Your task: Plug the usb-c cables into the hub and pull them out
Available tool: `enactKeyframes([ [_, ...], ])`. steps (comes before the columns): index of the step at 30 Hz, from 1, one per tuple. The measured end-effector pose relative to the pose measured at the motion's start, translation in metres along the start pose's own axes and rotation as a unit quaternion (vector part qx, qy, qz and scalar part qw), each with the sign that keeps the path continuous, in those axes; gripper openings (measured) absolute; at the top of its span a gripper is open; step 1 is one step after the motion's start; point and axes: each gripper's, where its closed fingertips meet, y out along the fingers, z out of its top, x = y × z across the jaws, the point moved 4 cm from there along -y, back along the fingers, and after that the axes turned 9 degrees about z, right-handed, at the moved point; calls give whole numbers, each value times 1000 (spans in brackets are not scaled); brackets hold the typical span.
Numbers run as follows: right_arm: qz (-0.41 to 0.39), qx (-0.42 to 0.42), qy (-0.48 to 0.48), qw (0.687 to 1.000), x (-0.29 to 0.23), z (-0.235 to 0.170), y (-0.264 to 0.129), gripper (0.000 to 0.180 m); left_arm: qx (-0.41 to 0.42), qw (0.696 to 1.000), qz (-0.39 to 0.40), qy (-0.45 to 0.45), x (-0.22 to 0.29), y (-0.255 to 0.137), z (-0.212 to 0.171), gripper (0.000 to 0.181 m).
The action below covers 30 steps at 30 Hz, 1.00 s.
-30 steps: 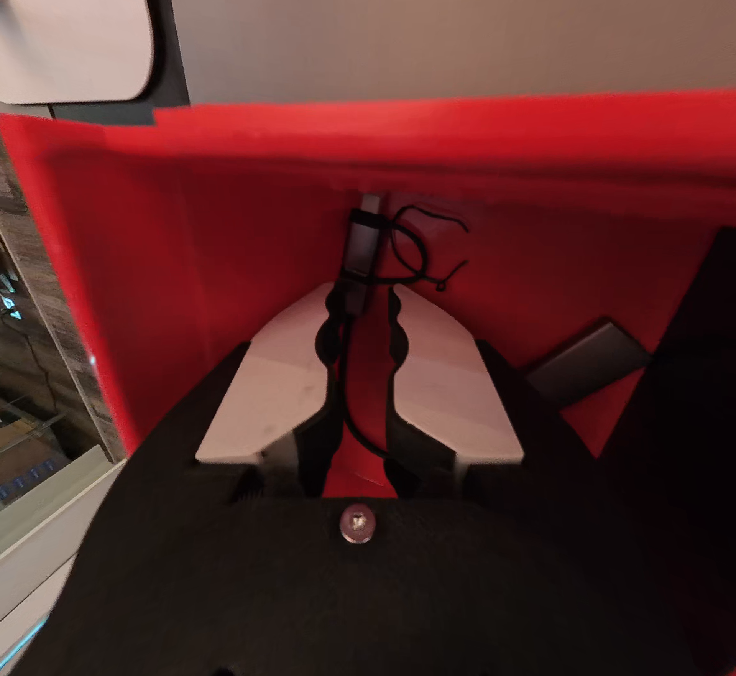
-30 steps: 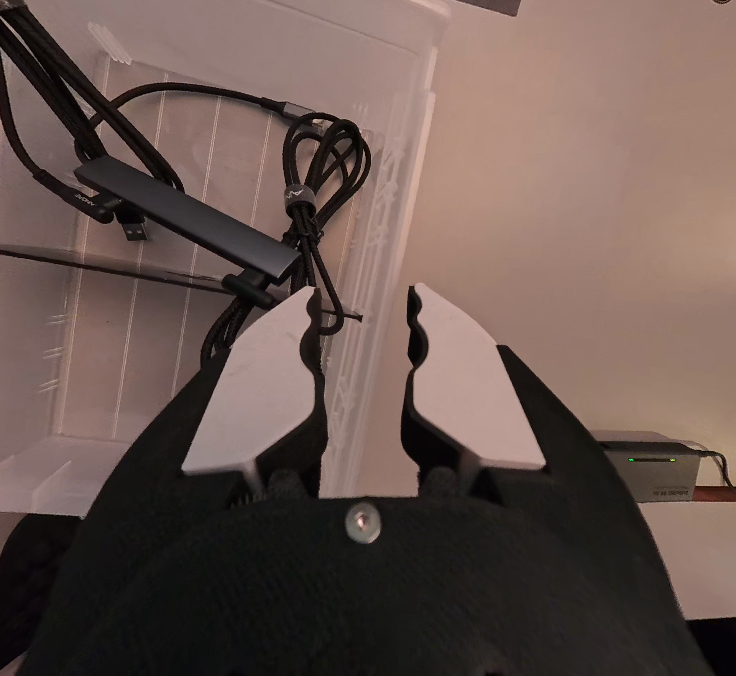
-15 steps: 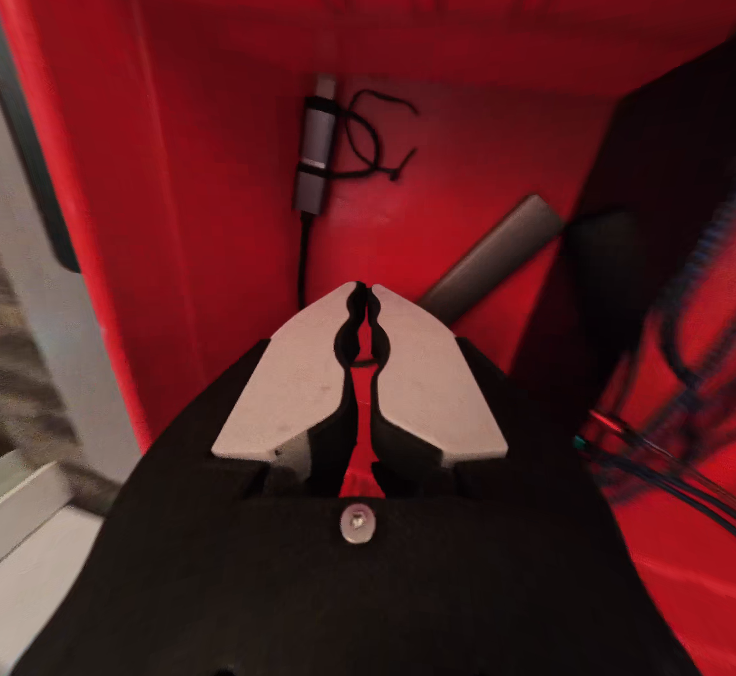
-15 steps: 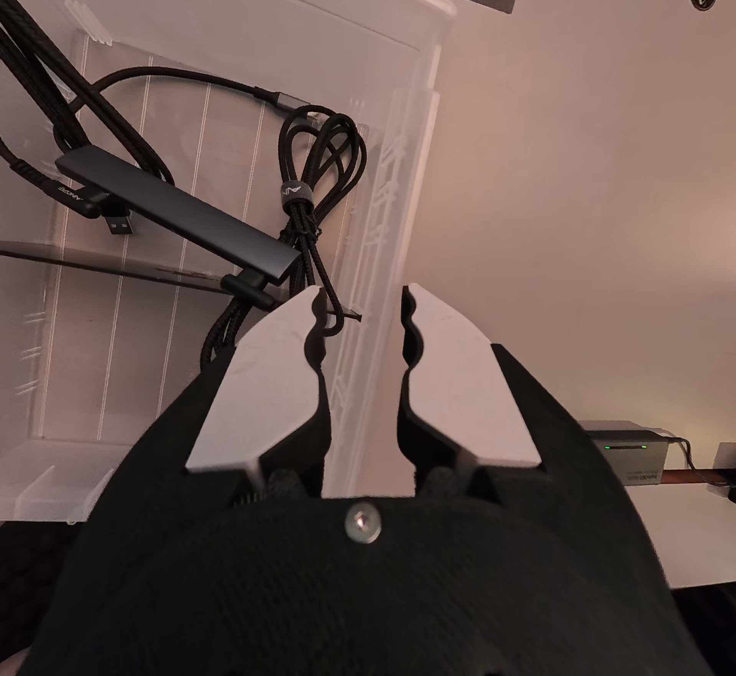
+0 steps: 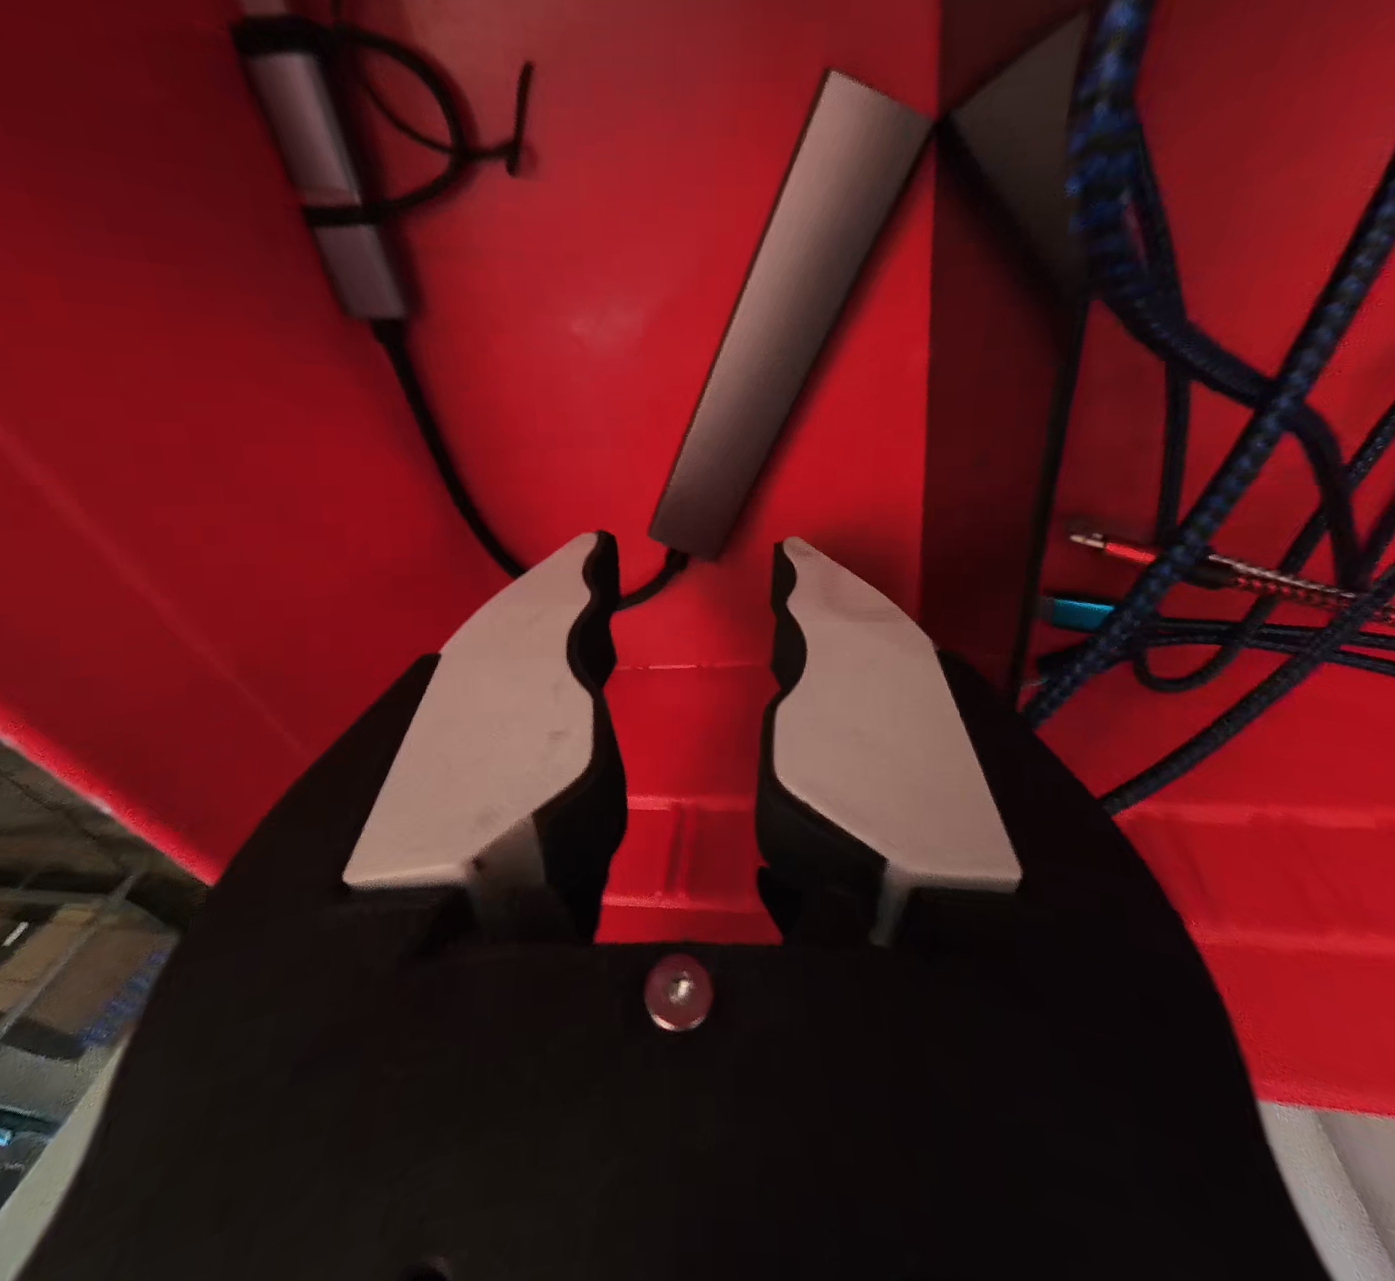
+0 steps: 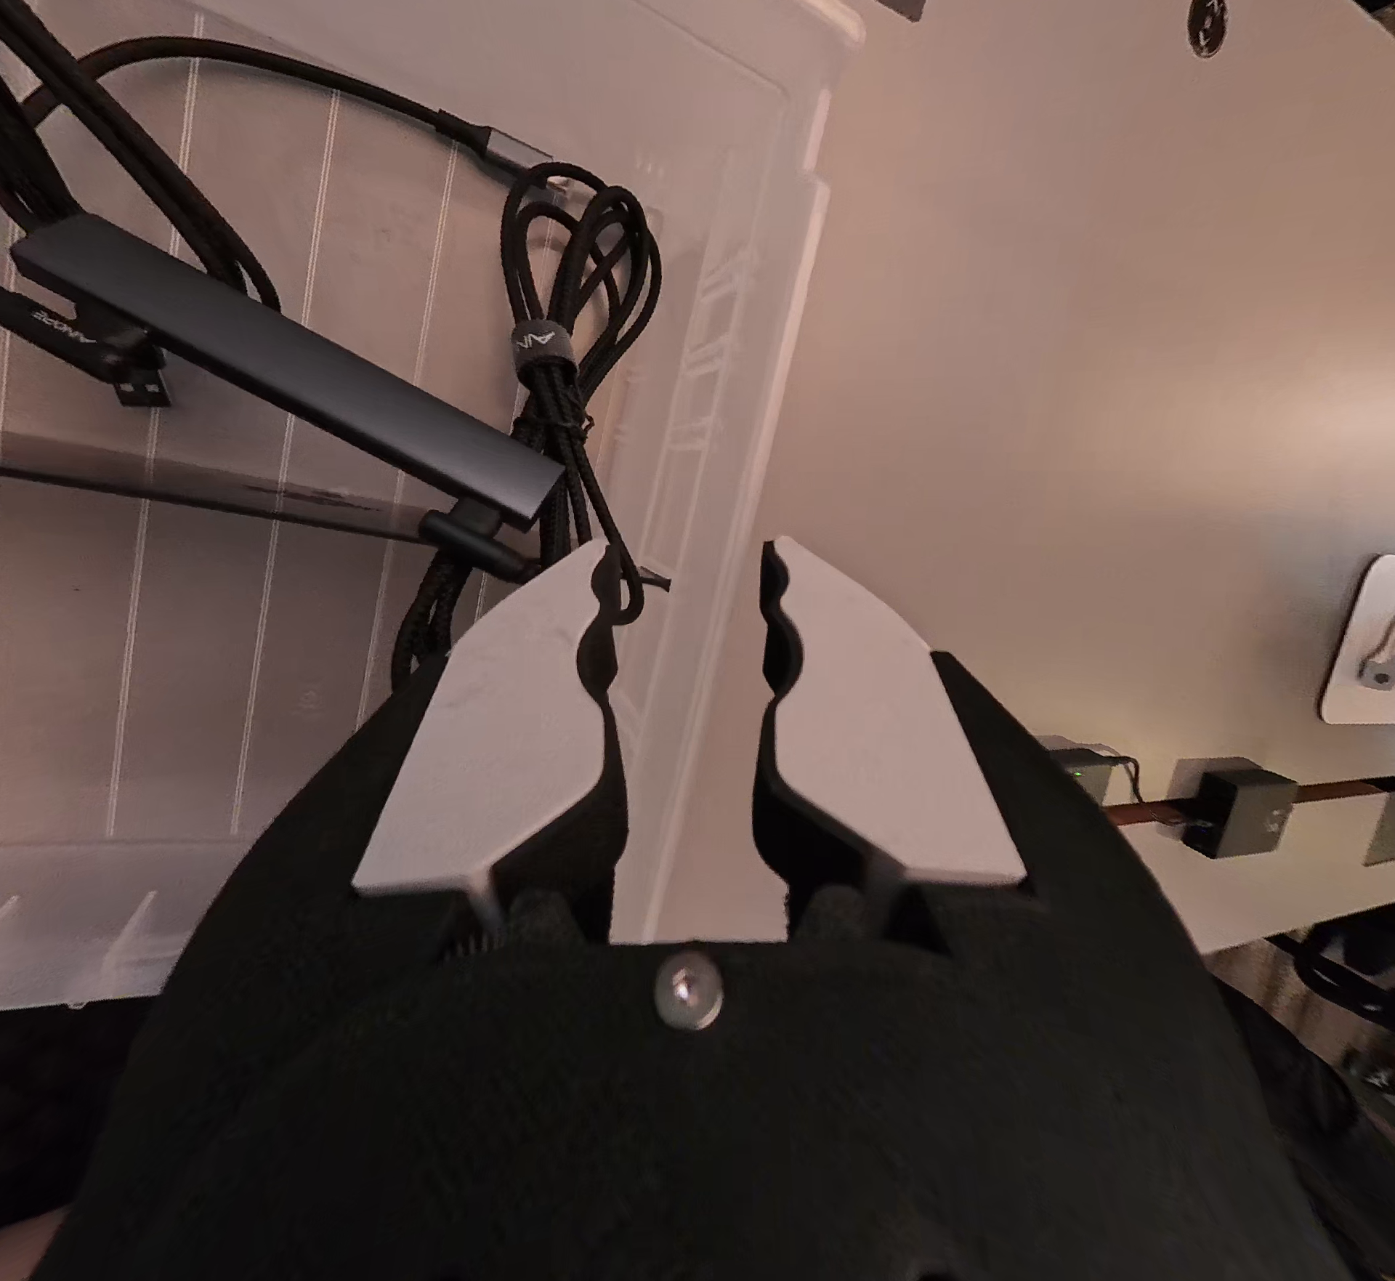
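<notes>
In the left wrist view a flat grey hub (image 5: 785, 316) lies in a red bin (image 5: 189, 490). Its thin black cable (image 5: 445, 444) runs to a grey plug end (image 5: 317, 150) bound with black ties at the upper left. My left gripper (image 5: 691, 550) is open and empty, just below the hub's near end. In the right wrist view a second dark hub (image 6: 287, 369) lies in a clear plastic bin (image 6: 762, 339) with a bundled black cable (image 6: 566, 369) and a loose grey-tipped cable (image 6: 302, 90). My right gripper (image 6: 687, 554) is open and empty over the bin's right wall.
A dark divider (image 5: 989, 339) splits the red bin; braided blue-black cables (image 5: 1208, 414) with a red plug (image 5: 1117, 550) and a teal plug (image 5: 1072, 614) lie to its right. Beyond the clear bin is a pale tabletop (image 6: 1057, 339) with small grey boxes (image 6: 1238, 818) at its right edge. Tip to tip, the grippers are about 70 centimetres apart. The flat grey hub (image 5: 785, 316) is about 5 centimetres from my left fingertips.
My left gripper went from open to nearly shut around the thin cable, then opened again and moved toward the hub's near end. My right gripper drifted slightly and stayed open.
</notes>
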Motion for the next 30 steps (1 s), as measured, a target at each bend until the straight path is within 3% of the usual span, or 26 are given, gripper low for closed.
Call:
enactKeyframes([
  [4, -17, -10, -14, 1000, -3, 2, -3, 36, 33, 999, -23, -20, -9, -3, 2, 29],
  [9, -19, -13, -25, 999, -6, 4, -1, 34, -15, 997, -64, 26, 5, 15, -5, 51],
  [13, -16, -15, -16, 1000, -6, 4, 0, 33, -16, 997, -57, 42, 4, 23, 3, 56],
  [16, -10, -10, -14, 1000, -6, 3, 0, 33, -25, 997, -62, 35, 5, 22, 7, 52],
  [18, -7, -8, -14, 1000, -5, 2, 0, 33, -25, 997, -61, 41, 6, 21, 7, 24],
  [24, 4, 3, -16, 1000, -6, 2, -1, 33, -51, 997, -43, -29, -4, 14, 2, 24],
  [30, 9, 19, -21, 1000, -5, 0, -9, 33, 5, 991, -31, -126, -21, -41, 8, 23],
])
